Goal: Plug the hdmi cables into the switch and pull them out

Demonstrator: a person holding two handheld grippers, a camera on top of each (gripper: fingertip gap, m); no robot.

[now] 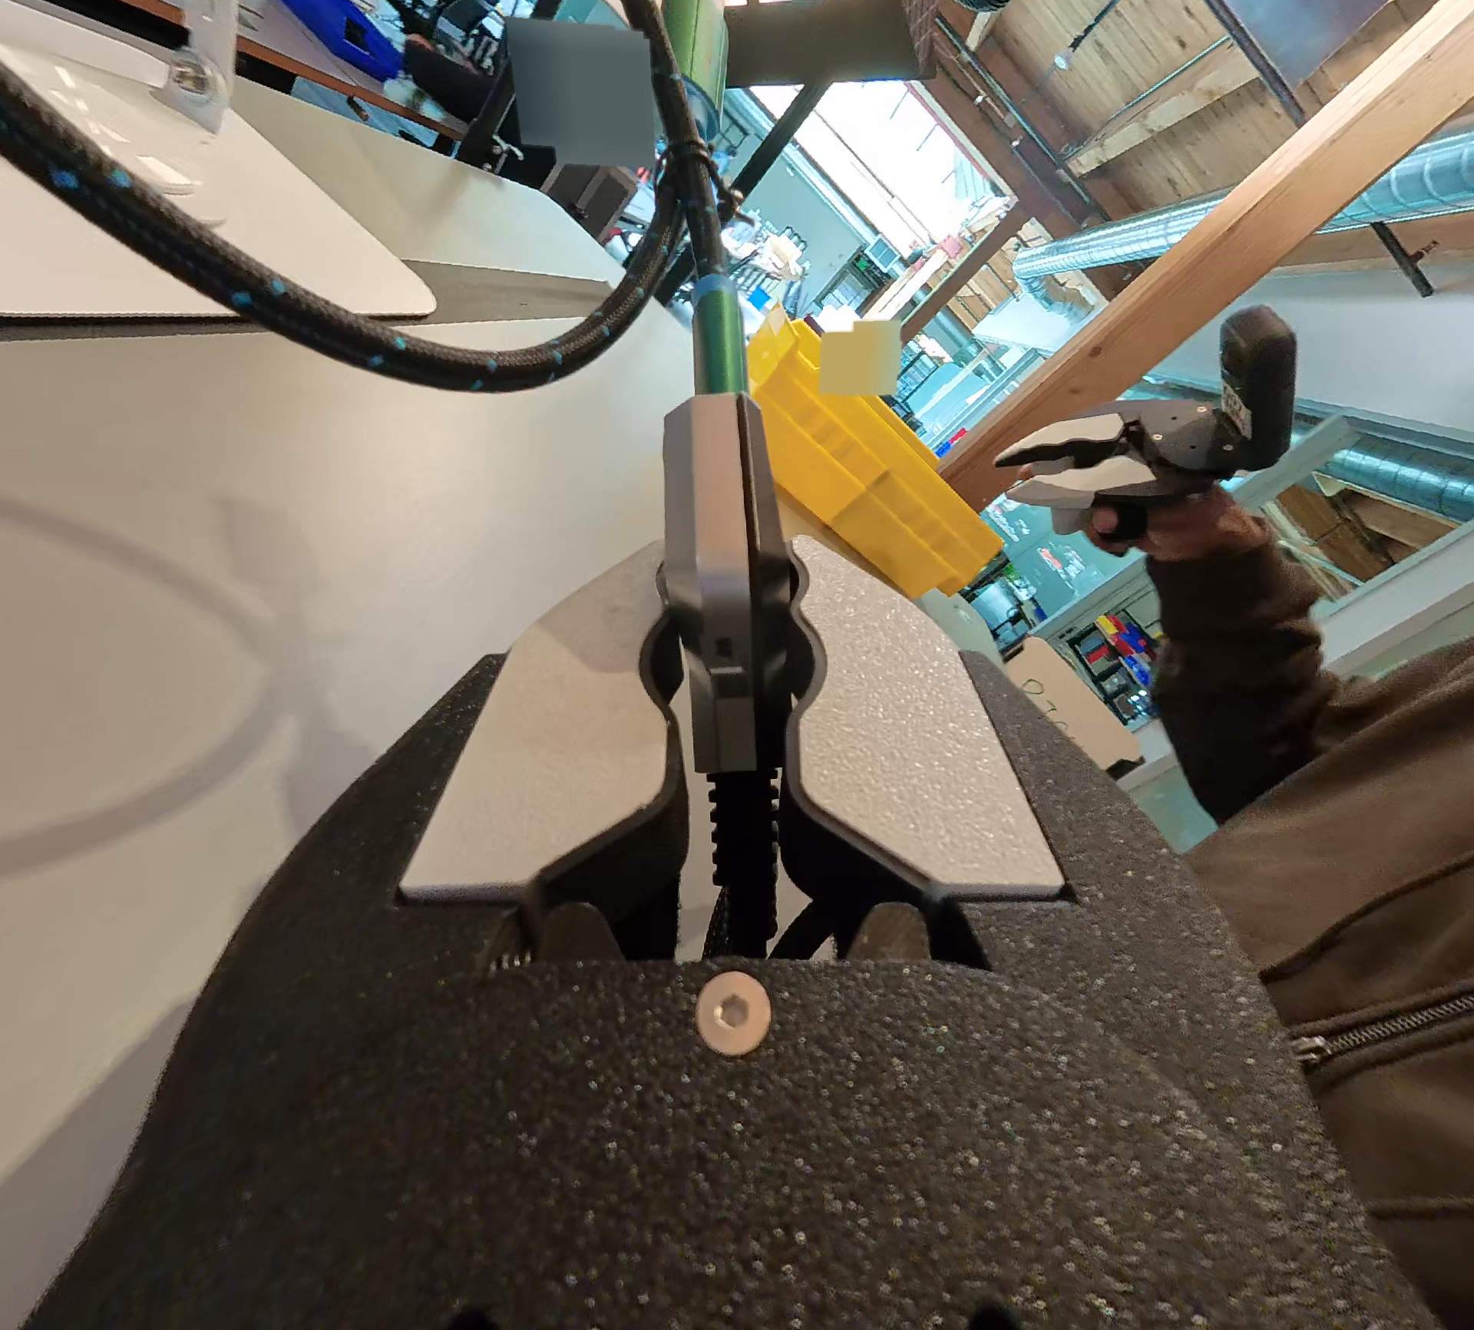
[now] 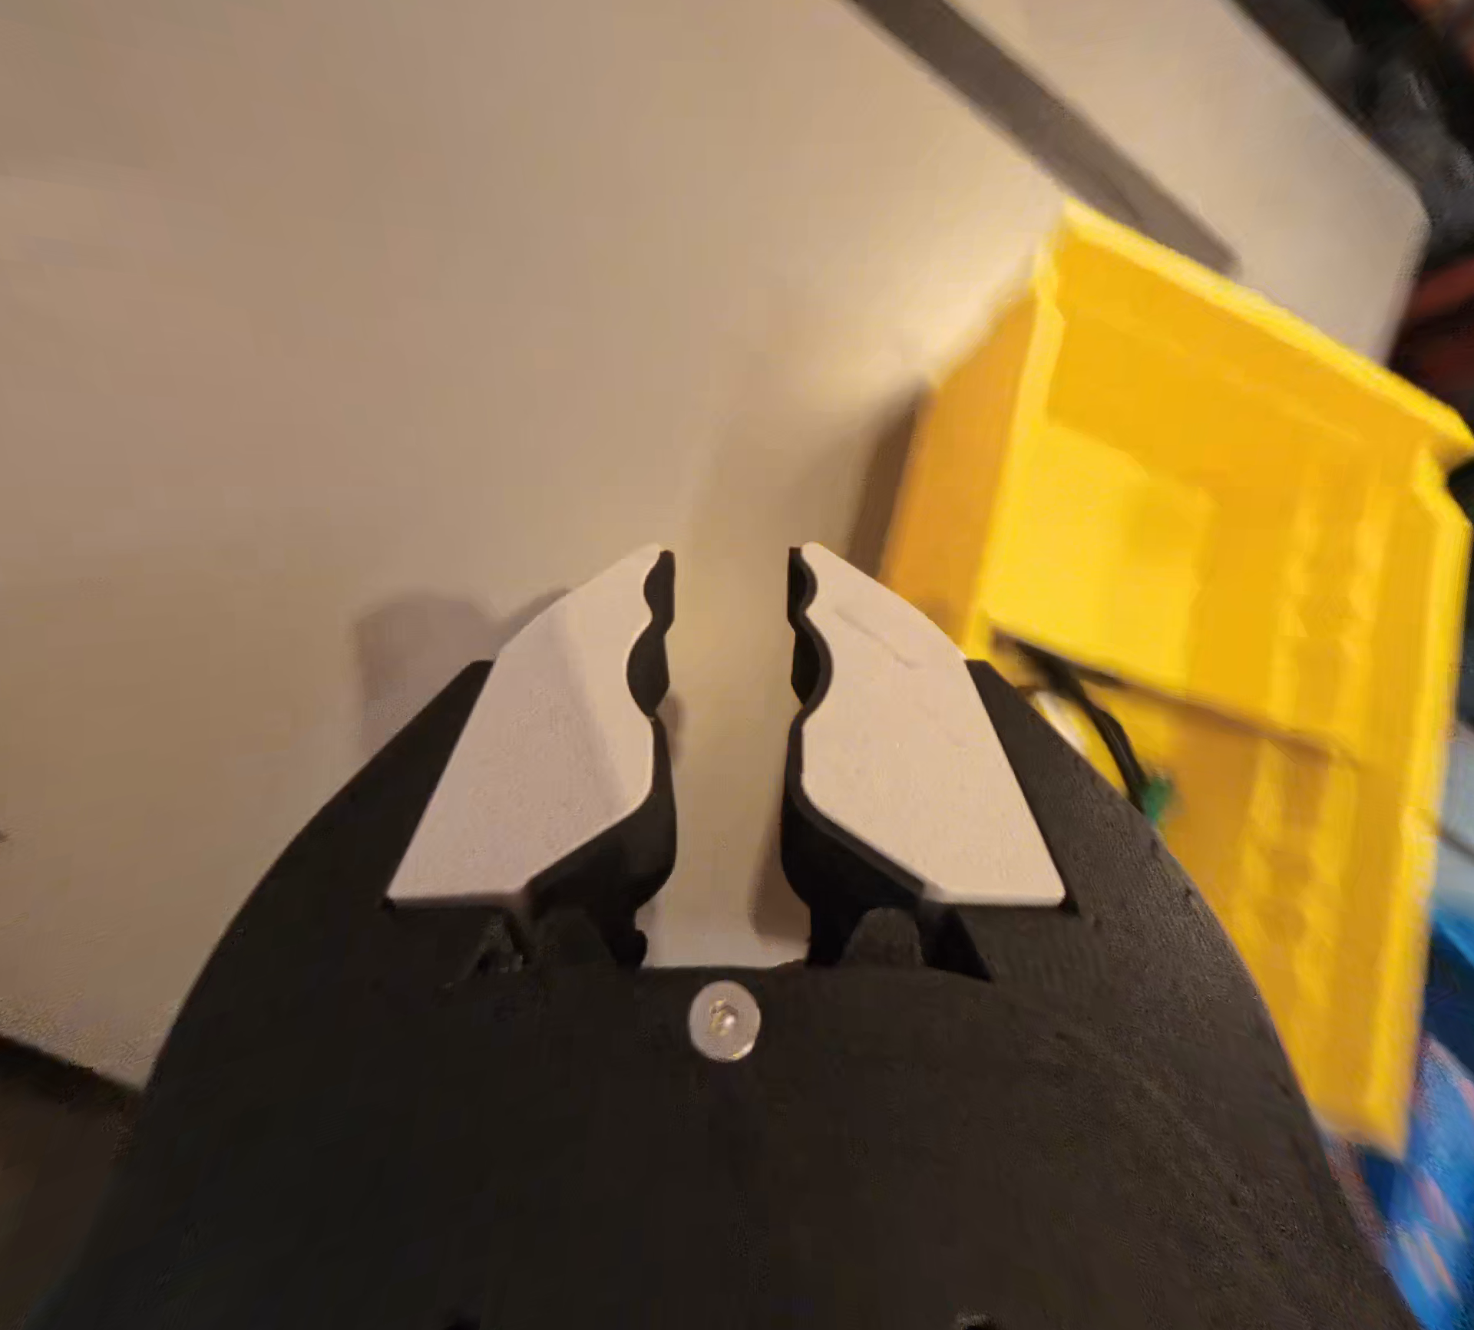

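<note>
Left gripper (image 1: 730, 574): jaws clamped on grey connector (image 1: 714, 542) of braided cable (image 1: 239, 271). Right gripper (image 2: 731, 574): jaws open, bare, beside yellow bin (image 2: 1196, 574) over tabletop (image 2: 399, 255).

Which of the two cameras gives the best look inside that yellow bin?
The right wrist view: the yellow bin faces it open side on, with dark wires visible low inside, though blurred. The left wrist view shows only its ribbed outer wall, behind the left claw and its grey connector.

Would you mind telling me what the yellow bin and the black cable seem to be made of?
The yellow bin looks like moulded plastic, semi-gloss, with ribbed, stepped walls. The black cable appears sleeved in woven fabric braid, matte, with blue flecks in a visible weave.
</note>
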